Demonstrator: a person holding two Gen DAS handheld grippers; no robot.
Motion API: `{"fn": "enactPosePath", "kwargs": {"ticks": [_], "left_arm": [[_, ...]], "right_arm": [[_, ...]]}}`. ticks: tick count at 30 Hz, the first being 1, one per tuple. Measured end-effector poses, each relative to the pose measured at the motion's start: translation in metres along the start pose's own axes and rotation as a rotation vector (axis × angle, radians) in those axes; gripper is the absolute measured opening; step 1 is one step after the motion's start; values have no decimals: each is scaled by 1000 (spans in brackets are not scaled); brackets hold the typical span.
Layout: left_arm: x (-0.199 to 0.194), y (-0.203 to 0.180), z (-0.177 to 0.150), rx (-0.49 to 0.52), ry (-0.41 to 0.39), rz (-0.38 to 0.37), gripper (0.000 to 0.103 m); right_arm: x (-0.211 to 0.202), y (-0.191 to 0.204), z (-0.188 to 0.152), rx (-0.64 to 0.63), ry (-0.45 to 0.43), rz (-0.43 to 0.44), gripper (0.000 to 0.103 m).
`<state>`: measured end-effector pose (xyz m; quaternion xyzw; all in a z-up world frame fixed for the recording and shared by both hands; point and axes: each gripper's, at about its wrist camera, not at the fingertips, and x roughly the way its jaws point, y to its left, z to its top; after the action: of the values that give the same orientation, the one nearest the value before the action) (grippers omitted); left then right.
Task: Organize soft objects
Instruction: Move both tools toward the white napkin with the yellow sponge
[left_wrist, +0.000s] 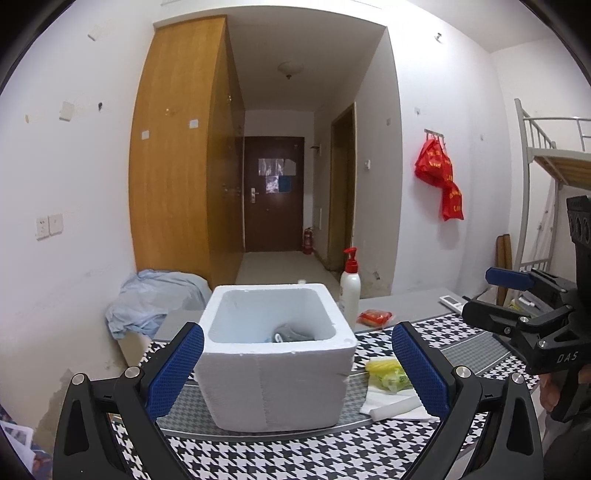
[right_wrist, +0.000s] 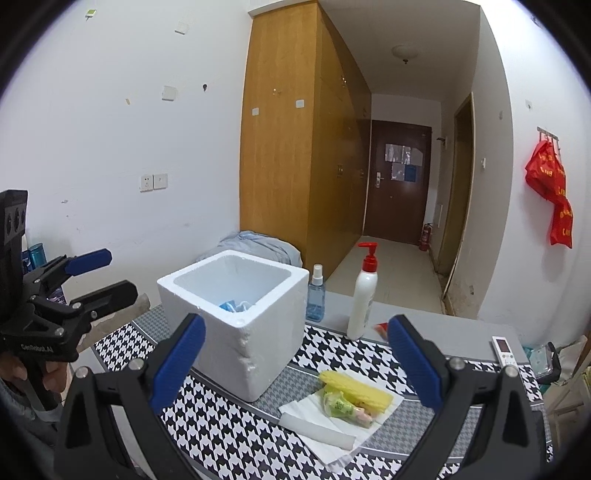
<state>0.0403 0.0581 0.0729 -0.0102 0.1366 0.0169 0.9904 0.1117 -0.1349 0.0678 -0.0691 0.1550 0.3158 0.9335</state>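
**Soft Things Waited Ahead of the Right Gripper**

Both grippers were held wide open and empty. The yellow toy (right_wrist: 356, 392) was seen lying slantwise just ahead of the right gripper (right_wrist: 295, 365), nearer to it than to the left gripper (left_wrist: 297, 365). The white box (right_wrist: 236, 314) was found ahead-left.

Your way into the foam box (right_wrist: 236, 314) is from above: top is open. Right of it, the corn and wrappers (right_wrist: 351, 398) fill the mat. Behind, the spray bottle (right_wrist: 315, 295) and pump bottle (right_wrist: 364, 295) block the back edge.
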Motion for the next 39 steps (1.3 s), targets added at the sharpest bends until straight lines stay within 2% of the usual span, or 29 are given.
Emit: {"fn": "enactPosePath", "kwargs": {"ticks": [11,15,20,30,39], "left_arm": [[6,-11,-15,-1,27,-41,102],[7,-13,-21,-9,19,-40,102],[9,-18,-31,-12,9,-73,102],[19,-25,-50,-24,43,-78,102],[30,-34,-60,-21,74,-113,102]], "right_arm": [[-7,-10,-17,23,-3,-17,101],[-9,-13,-23,34,-3,-25,101],[-14,-16,-39,50,-6,-65,101],[-16,-23,-62,79,15,-76,101],[-18,-30,-74,94,27,-80,101]]}}
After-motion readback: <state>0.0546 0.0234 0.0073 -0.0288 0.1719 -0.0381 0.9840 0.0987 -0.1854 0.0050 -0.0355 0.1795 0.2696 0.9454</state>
